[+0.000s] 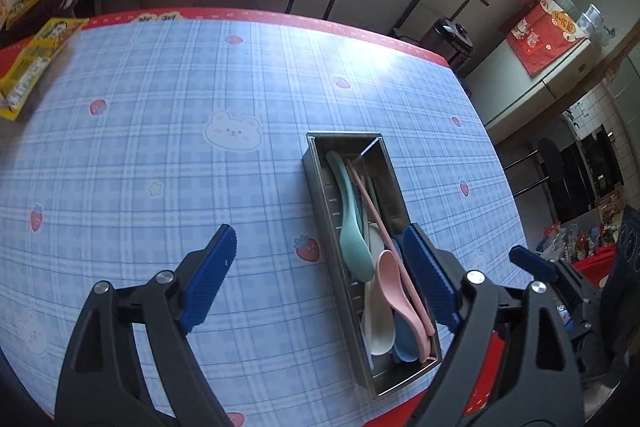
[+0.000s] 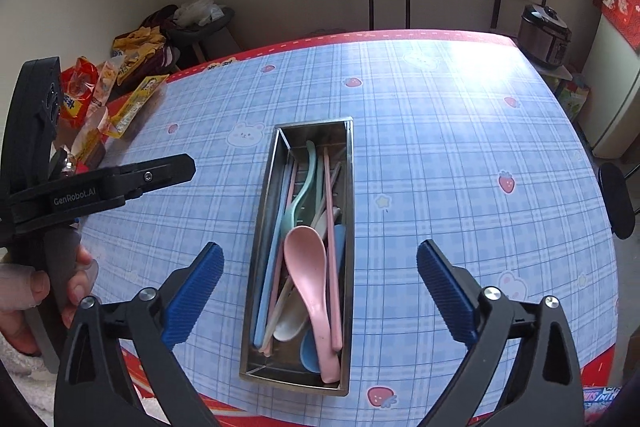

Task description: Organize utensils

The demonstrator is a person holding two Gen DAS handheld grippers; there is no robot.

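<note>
We had both grippers, left (image 1: 316, 279) and right (image 2: 320, 291), spread wide, holding nothing. Between them the metal tray (image 2: 350, 187) sat on the checked tablecloth (image 2: 460, 167), pink spoon (image 2: 310, 267) topmost, green spoon (image 1: 350, 227) and chopsticks (image 2: 330, 227) alongside.

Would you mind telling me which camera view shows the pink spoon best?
The right wrist view: the pink spoon lies centred in the metal tray, bowl and handle unobstructed. In the left wrist view, the spoon sits off-centre, foreshortened, close beside the left gripper finger.
</note>
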